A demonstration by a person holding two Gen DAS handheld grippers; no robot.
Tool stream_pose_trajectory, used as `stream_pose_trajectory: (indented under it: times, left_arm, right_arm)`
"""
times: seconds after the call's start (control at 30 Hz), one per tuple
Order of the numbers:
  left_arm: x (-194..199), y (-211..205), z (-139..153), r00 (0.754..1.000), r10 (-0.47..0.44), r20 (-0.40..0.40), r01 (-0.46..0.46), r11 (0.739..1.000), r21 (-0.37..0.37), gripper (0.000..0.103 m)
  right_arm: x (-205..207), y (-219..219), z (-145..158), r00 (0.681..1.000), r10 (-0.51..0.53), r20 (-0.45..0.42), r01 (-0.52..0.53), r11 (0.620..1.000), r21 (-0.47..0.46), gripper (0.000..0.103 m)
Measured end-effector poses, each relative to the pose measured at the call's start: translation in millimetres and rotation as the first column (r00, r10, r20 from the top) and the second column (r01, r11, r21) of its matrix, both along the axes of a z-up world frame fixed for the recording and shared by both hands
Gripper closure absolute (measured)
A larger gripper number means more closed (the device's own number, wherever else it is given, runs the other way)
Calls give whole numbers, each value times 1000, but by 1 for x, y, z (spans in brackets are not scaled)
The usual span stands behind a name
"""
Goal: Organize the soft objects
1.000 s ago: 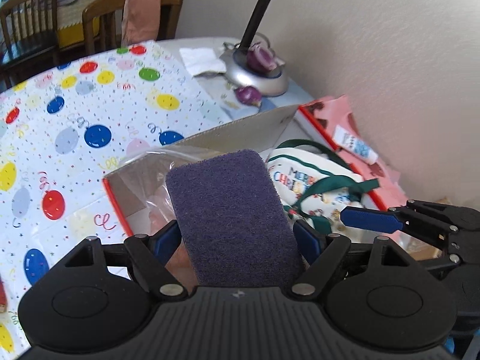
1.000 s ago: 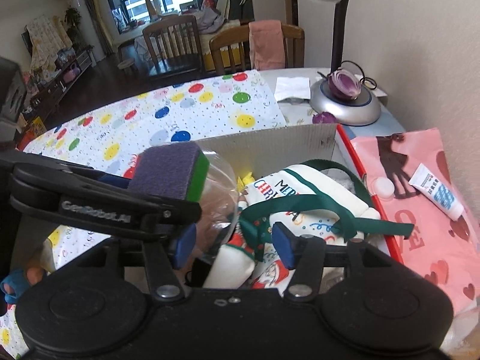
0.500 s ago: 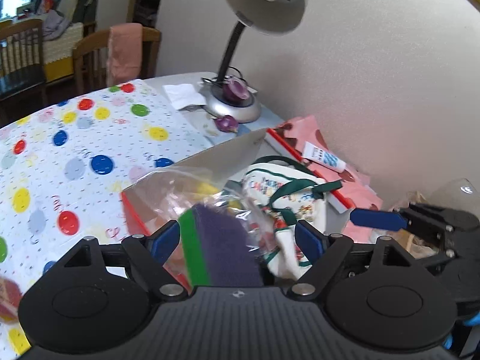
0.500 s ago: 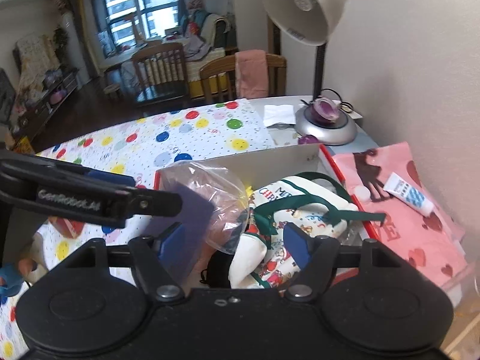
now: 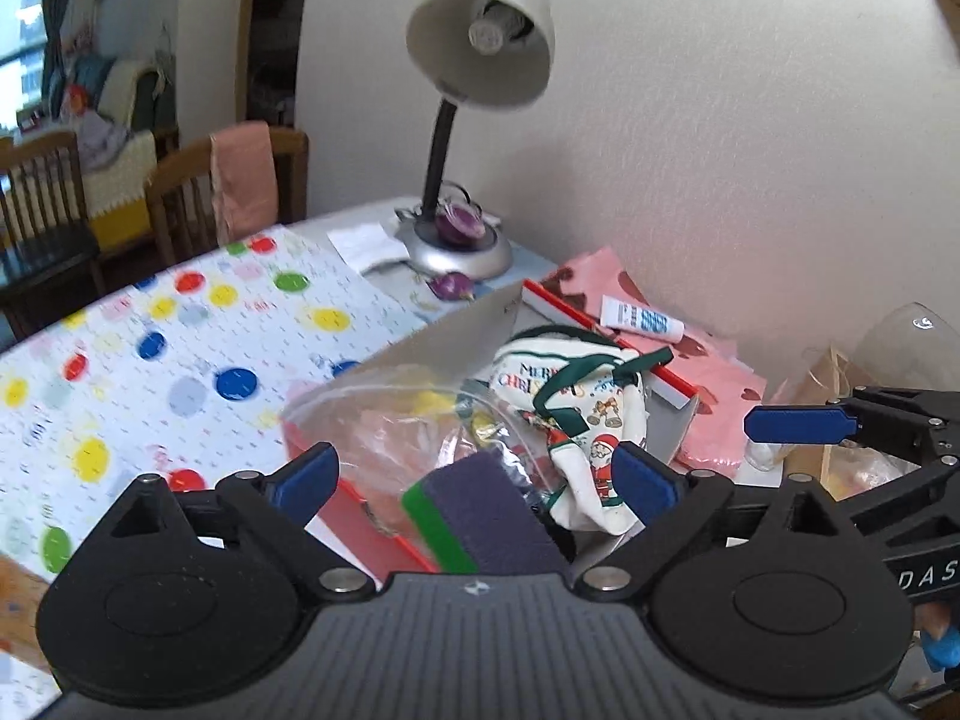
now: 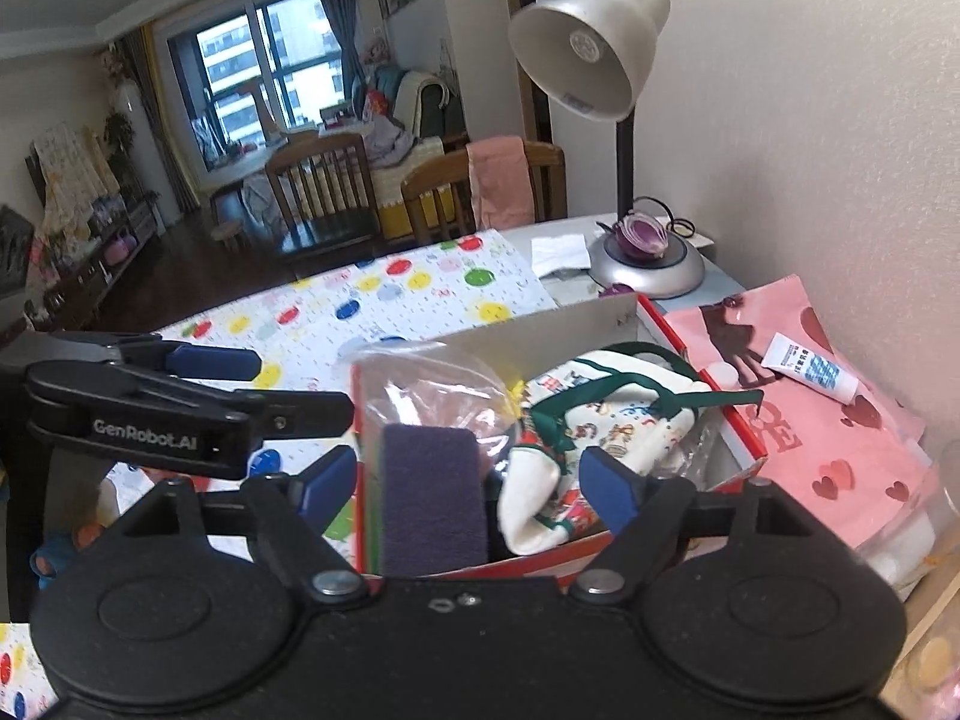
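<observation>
Two hand-held grippers hang over a red-walled cardboard box [image 6: 741, 438] on a table w/ a balloon-print cloth [image 5: 198, 354]. The left gripper [image 5: 474, 477] has its blue-padded fingers [image 5: 306, 477] spread wide and still opening; a purple scouring sponge w/ a green edge [image 5: 480, 519] sits below and between them, pads clear of it on both sides. The right gripper [image 6: 465, 480] is also opening, fingers well apart, nothing pinched. In the right wrist view the same sponge [image 6: 432, 498] stands upright in the box's left end, against a crumpled clear plastic bag [image 6: 432, 384]. Just beside it, to the right, lies a white Christmas-print cloth pouch w/ green ribbon [image 6: 606, 420], also in the box. A pink heart-print gift bag [image 6: 840, 450] w/ a small white tube [image 6: 810, 369] on it lies right of the box; a silver desk lamp [image 6: 600, 48] stands behind, near the wall.
</observation>
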State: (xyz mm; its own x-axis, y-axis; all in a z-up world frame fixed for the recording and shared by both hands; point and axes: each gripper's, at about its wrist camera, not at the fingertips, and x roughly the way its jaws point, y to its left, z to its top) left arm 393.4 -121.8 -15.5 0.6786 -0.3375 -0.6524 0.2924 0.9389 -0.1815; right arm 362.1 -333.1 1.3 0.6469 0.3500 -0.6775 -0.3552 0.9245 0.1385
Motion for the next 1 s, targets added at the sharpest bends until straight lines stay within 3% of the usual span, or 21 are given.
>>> stream_pose_trajectory:
  times: [0.6,0.83,1.0]
  left_arm:
    - [-119,66,35,976,128,175,-141,988,63,5]
    - [-162,78,40,963,130,237,-153,985,77,5]
    - [-183,89,36,962,144,233,-162,985,59,5]
  right_arm:
    - [-82,34,19,981,28,192,-55,989,141,1]
    - [-115,48,26,961,56,271,-101,982,157,0]
    - [-132,56,28,957,54,285,-107,979,175,0]
